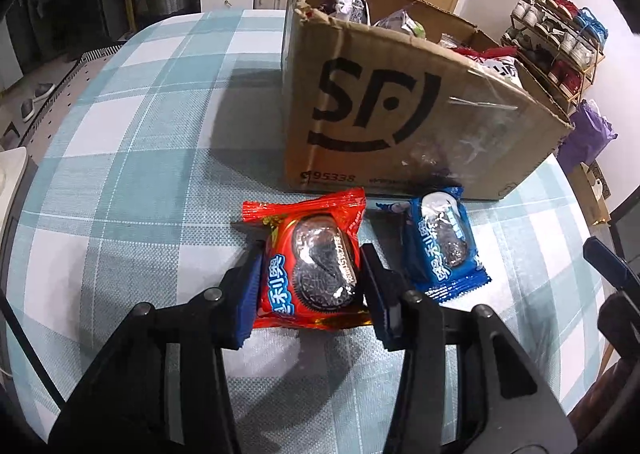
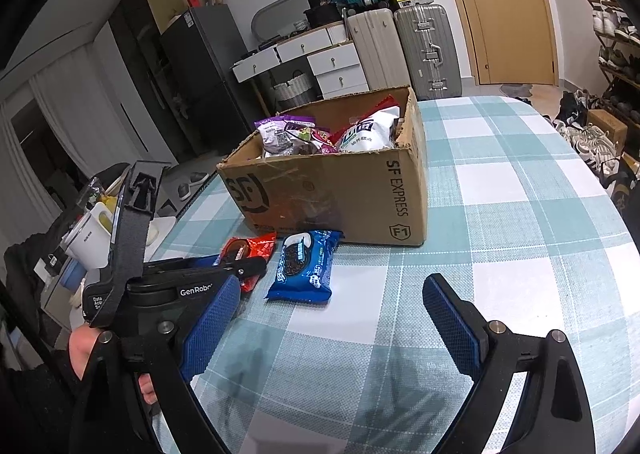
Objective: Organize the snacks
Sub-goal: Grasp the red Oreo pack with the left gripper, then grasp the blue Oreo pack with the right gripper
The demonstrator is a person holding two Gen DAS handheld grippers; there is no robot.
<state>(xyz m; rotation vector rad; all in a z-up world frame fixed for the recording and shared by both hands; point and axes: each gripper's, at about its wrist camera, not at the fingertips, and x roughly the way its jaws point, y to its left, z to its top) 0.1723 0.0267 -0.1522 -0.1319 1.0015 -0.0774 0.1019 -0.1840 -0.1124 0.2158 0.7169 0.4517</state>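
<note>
The checked table (image 2: 500, 214) is filling most of both views, its near edge cut off behind my tools. The cardboard box (image 1: 400, 110) is standing in the upper middle of the left wrist view, with snack bags (image 2: 320, 134) poking above its rim; what is lying deeper inside is hidden by its walls. My left gripper (image 1: 310, 274) is pinching the red cookie packet (image 1: 308, 262) from both sides at the lower middle, its pads pressing the wrapper edges. The blue cookie packet (image 1: 444, 242) is lying just beside it, to the right, partly glared out. My right gripper (image 2: 328, 318) is hanging spread wide, gripping nothing, at the bottom of its view.
</note>
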